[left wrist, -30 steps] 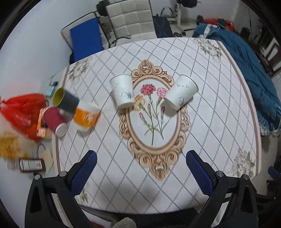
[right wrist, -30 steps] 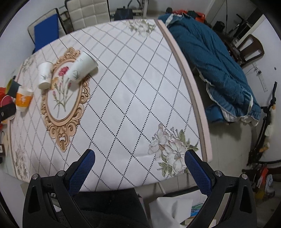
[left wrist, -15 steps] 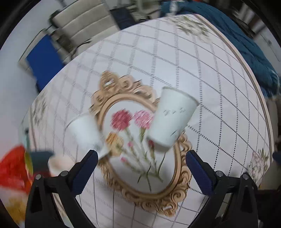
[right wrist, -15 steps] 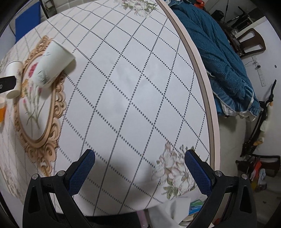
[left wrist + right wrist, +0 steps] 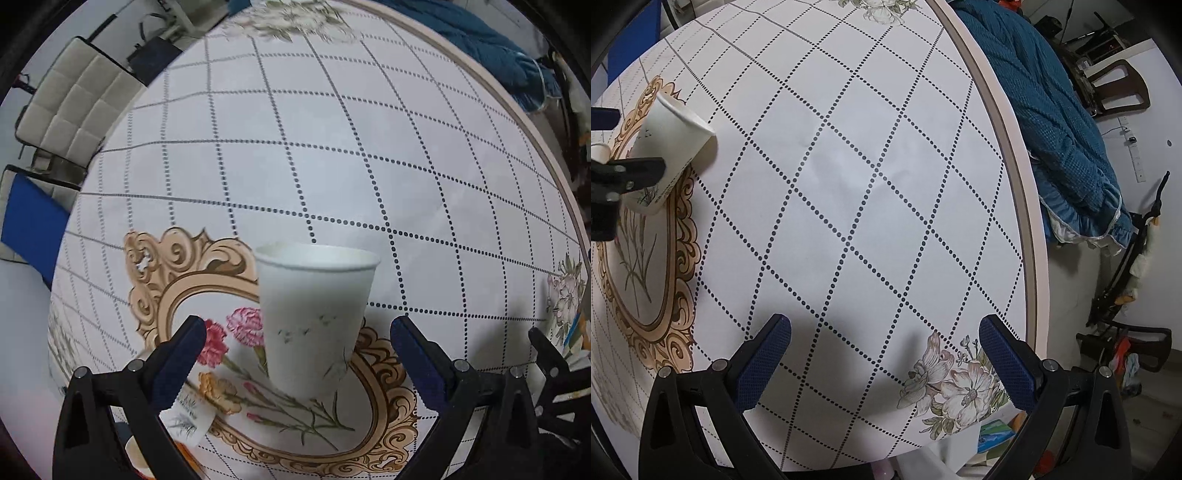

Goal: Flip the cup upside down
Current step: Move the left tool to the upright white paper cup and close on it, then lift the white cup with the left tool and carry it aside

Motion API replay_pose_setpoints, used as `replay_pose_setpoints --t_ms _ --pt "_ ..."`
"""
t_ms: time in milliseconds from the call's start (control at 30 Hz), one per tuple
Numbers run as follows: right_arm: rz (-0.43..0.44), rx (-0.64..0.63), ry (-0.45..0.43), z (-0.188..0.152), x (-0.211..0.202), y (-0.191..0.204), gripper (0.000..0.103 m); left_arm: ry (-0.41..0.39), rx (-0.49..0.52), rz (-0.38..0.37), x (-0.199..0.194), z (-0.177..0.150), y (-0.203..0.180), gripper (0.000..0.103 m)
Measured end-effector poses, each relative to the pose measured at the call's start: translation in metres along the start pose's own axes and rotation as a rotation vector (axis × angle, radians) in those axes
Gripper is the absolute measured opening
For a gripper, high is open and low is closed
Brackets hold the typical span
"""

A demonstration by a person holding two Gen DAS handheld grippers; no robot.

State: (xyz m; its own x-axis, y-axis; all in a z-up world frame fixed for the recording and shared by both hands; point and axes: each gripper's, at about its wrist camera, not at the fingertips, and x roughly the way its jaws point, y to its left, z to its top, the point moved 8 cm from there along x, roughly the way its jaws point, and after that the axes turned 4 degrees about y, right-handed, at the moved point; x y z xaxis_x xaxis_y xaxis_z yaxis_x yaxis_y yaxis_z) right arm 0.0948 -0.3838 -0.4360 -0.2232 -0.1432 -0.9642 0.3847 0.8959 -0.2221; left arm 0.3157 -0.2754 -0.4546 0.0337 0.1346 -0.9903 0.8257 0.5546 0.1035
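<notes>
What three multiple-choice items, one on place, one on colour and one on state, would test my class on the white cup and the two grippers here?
1. Where does the cup stand?
A. on the flower print
B. on the chair
C. on the floor

2. What colour are the gripper pads?
A. red
B. blue
C. yellow

3. How is the left gripper?
A. shut on the cup
B. open around the cup
C. open, far from the cup

Answers: 1 A, its base sits on the carnations inside the gold frame. 2 B, both pads are dark blue. 3 B, the fingers stand apart either side of the cup, not touching.

White paper cup (image 5: 314, 317), upright on table (image 5: 369, 166)
</notes>
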Motion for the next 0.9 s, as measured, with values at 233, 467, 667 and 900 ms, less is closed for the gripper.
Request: replay_pose_setpoints --t_ms 233,467,667,900 --pt "0.006 0.003 0.014 0.002 0.005 -0.003 0.103 0.039 0.032 -0.025 0.018 0.015 -0.008 0.102" --pt "0.003 0.009 0.021 0.004 0.009 -0.005 0.103 0.090 -0.018 -0.093 0.038 0.032 -0.007 0.063" --pt "-0.001 0.022 0.021 0.002 0.011 -0.010 0.103 0.081 -0.101 -0.131 0.043 0.043 0.003 0.062" --pt "0.002 0.023 0.004 -0.003 0.004 -0.008 0.103 0.083 -0.253 -0.166 0.038 0.018 0.030 0.061"
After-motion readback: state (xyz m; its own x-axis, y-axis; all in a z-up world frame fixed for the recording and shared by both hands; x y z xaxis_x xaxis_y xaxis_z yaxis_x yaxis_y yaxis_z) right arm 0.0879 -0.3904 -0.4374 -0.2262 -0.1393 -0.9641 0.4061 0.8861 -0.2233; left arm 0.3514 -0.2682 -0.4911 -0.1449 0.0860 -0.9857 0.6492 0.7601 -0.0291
